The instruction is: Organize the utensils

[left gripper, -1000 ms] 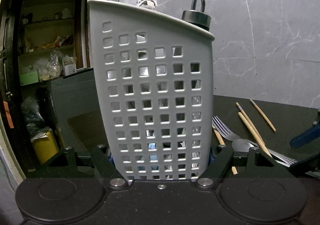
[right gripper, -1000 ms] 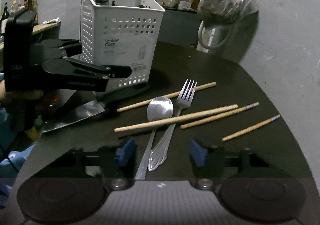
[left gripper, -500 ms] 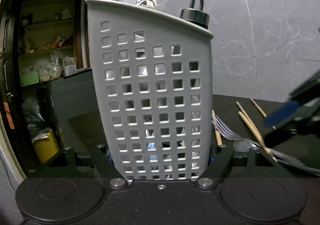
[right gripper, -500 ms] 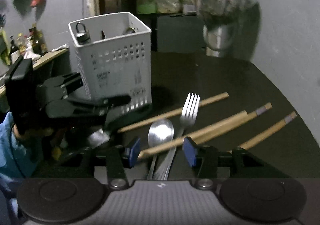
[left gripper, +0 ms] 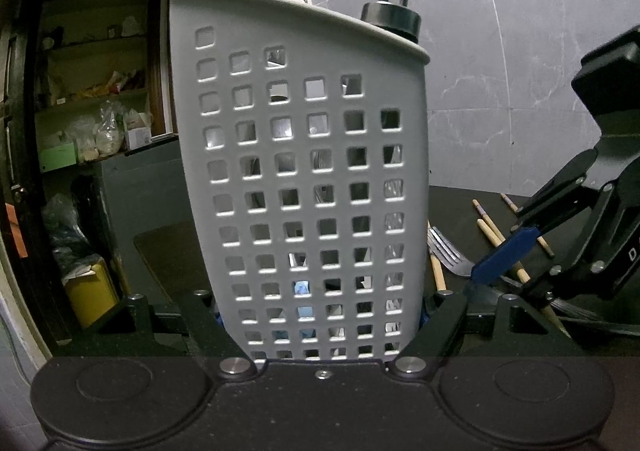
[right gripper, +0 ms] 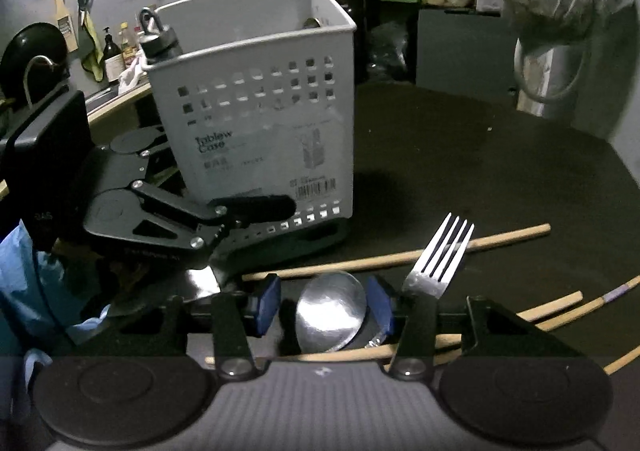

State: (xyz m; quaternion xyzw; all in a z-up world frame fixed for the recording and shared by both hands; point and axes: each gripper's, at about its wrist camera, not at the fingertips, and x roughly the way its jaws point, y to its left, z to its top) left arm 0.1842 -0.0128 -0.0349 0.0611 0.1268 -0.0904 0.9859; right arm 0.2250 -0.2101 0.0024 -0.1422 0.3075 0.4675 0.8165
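A white perforated utensil caddy (left gripper: pixel 304 171) (right gripper: pixel 260 123) stands on the dark table, with my left gripper (left gripper: pixel 320 315) (right gripper: pixel 224 211) shut on its lower sides. A black-capped tool with a ring (left gripper: pixel 392 17) sticks out of it. My right gripper (right gripper: pixel 326 305) (left gripper: pixel 520 275) hovers low over the loose cutlery, its jaws opening. The bowl of a metal spoon (right gripper: pixel 332 311) lies between the blue pads (right gripper: pixel 268 305), which do not press on it. A fork (right gripper: pixel 440 263) lies just right of the spoon, among several wooden chopsticks (right gripper: pixel 400 257) (left gripper: pixel 490 227).
A knife blade (right gripper: pixel 200 283) lies on the table below the left gripper. A blue sleeve (right gripper: pixel 36 291) is at the left edge. A bagged metal vessel (right gripper: pixel 560 23) stands at the table's far right. Shelves and a dark cabinet (left gripper: pixel 132 187) sit behind the caddy.
My right gripper has moved in over the spoon and tipped downward, and it now fills the right side of the left wrist view. The left gripper and caddy have not moved.
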